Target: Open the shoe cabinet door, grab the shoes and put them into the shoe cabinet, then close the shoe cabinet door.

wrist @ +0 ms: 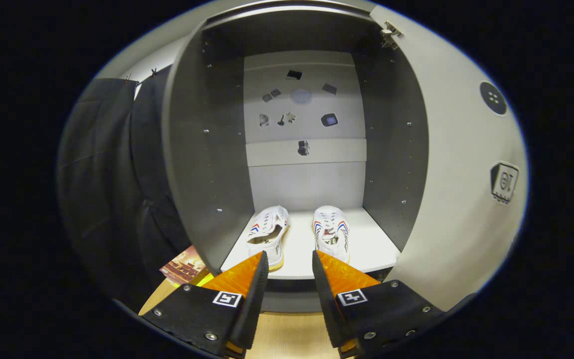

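Observation:
The shoe cabinet [207, 164] stands open in front of me, its grey door [456, 164] swung out to the right. Two white sneakers with red and blue stripes rest side by side on the white bottom shelf [371, 249], toes toward the back: the left shoe [268, 233] and the right shoe [332, 232]. My gripper [290, 260] is open just in front of the shelf's front edge, with nothing between its fingers. The left fingertip overlaps the heel of the left shoe in the view, the right fingertip the heel of the right shoe.
Small dark stickers dot the cabinet's back panel [302, 104]. A black cloth [112, 189] hangs left of the cabinet. A printed box or book [185, 267] lies on the wooden floor [287, 334] at the cabinet's left foot. The door carries two dark markers [503, 182].

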{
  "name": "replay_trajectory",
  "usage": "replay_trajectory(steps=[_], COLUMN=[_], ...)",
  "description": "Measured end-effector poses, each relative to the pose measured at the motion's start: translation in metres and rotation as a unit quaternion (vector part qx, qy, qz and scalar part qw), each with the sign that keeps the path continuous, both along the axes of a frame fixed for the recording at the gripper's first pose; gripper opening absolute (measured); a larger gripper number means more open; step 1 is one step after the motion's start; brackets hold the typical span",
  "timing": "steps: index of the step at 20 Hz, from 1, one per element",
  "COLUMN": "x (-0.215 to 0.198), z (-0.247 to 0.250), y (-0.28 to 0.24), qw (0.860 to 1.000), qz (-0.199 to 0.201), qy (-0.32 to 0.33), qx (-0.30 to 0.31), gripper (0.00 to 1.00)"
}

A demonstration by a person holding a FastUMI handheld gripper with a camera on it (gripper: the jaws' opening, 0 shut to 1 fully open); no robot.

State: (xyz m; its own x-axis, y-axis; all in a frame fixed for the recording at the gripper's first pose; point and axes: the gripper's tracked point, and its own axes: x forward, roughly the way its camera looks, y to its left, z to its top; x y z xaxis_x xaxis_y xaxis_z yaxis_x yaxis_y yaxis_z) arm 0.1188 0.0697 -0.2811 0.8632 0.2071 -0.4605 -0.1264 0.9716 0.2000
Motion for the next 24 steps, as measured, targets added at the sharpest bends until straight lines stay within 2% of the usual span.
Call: replay_trajectory(steps=[4, 5, 7, 11, 13, 17, 20, 24], x=[-0.076, -0.095, -0.125, -0.186, -0.210, -0.235, -0.240, -0.215], z=[0.024, 0.029, 0.040, 0.061, 0.064, 0.090, 0.094, 0.081], y=[-0.014, -0.024, -0.045, -0.100, -0.141, -0.223, -0.273, -0.322], qw=[0.999, 0.999, 0.998, 0.996, 0.996, 0.992, 0.988, 0.983], qz=[0.028, 0.031, 0.024, -0.002, -0.018, -0.049, -0.068, -0.088], qy=[-0.031, -0.037, -0.056, -0.087, -0.081, -0.100, -0.107, -0.125], qx=[0.005, -0.003, -0.010, -0.007, -0.018, -0.067, -0.092, -0.100], gripper=[0.74, 0.84, 0.90, 0.91, 0.91, 0.91, 0.91, 0.91])
